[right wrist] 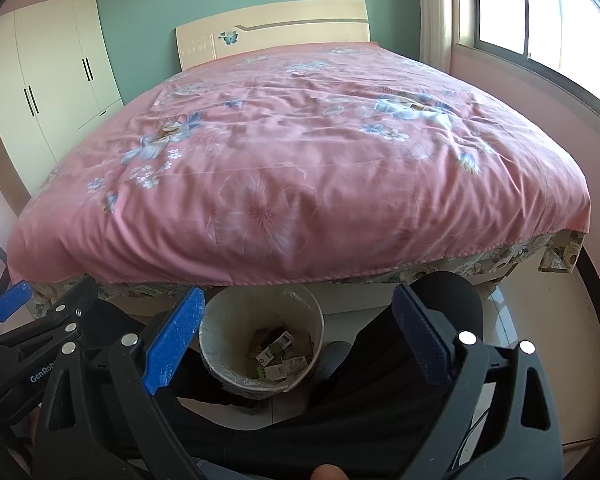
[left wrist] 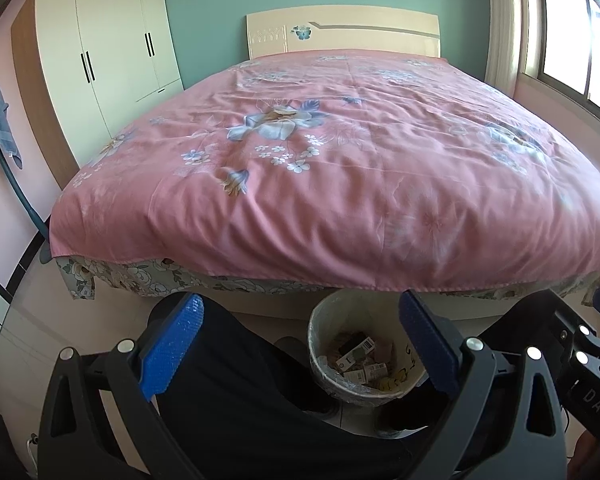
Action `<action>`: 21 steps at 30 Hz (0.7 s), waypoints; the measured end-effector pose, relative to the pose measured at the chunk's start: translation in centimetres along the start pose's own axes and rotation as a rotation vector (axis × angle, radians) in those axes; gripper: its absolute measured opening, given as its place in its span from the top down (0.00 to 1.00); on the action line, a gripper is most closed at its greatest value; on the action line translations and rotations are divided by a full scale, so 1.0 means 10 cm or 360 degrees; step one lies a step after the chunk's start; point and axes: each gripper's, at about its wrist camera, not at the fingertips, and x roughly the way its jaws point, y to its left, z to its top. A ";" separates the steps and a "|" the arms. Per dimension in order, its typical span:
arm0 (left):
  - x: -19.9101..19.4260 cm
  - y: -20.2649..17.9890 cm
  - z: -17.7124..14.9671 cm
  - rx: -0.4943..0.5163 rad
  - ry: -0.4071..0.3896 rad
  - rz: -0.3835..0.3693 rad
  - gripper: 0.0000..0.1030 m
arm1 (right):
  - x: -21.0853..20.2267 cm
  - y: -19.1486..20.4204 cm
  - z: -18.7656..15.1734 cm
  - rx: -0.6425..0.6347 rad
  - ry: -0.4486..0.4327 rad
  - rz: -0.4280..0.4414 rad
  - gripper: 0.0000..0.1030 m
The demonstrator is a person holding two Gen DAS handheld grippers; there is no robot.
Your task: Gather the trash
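A round white waste bin point(left wrist: 324, 322) lined with clear plastic stands on the floor at the foot of the bed, between the person's legs. It holds several small cardboard boxes and wrappers point(left wrist: 358, 356). It also shows in the right wrist view point(right wrist: 220, 328), with the trash point(right wrist: 278, 354) at its bottom. My left gripper point(left wrist: 300, 340) is open and empty, held above and in front of the bin. My right gripper point(right wrist: 298, 332) is open and empty, also above the bin. The left gripper point(right wrist: 10, 304) shows at the left edge of the right wrist view.
A wide bed with a pink floral cover point(left wrist: 320, 168) fills the room ahead. A white wardrobe point(left wrist: 100, 52) stands at the back left. A window point(right wrist: 548, 12) is on the right. The person's dark-trousered legs point(left wrist: 240, 380) flank the bin on the tiled floor.
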 end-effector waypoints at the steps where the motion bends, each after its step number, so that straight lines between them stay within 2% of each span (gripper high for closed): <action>1: 0.00 -0.01 0.01 -0.0001 0.0000 0.0003 0.03 | 0.00 0.00 0.00 0.0002 0.0000 -0.0001 0.10; 21: -0.02 0.00 0.04 -0.0007 -0.0011 0.0023 0.03 | 0.01 0.01 0.00 -0.0007 0.0003 0.0010 0.10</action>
